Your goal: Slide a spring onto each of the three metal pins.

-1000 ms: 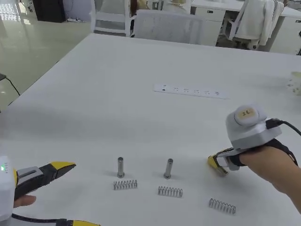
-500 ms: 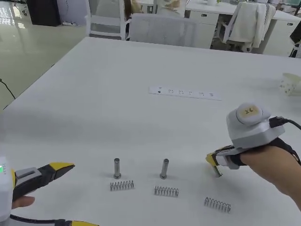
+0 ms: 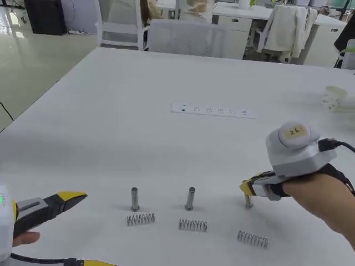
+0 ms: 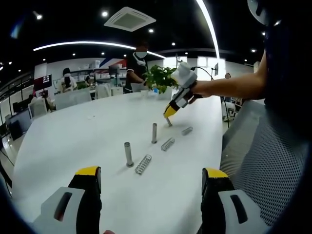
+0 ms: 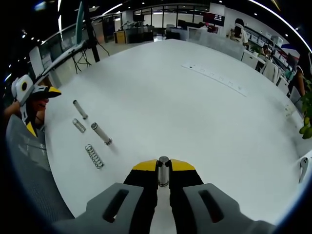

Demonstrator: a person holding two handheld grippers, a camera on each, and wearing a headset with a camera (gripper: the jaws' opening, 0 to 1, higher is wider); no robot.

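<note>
Two metal pins (image 3: 134,199) (image 3: 190,198) stand upright on the white table (image 3: 166,144). A spring lies in front of each: one (image 3: 140,219) by the left pin, one (image 3: 192,225) by the middle pin. A third spring (image 3: 252,239) lies further right. My right gripper (image 3: 248,191) is shut on the third pin (image 3: 249,201), which points down at the table; in the right gripper view that pin (image 5: 163,170) sits clamped between the yellow tips. My left gripper (image 3: 83,229) hovers open at the lower left, nothing between its jaws (image 4: 152,175).
A white power strip (image 3: 213,111) lies across the middle of the table. A pale cup (image 3: 335,97) sits near the right edge. Chairs (image 3: 188,36) stand along the far edge, and the table's left edge drops to open floor.
The right gripper has edged slightly left with its pin, which now hangs more upright. The left gripper has stayed open and still. The head camera has tilted a little.
</note>
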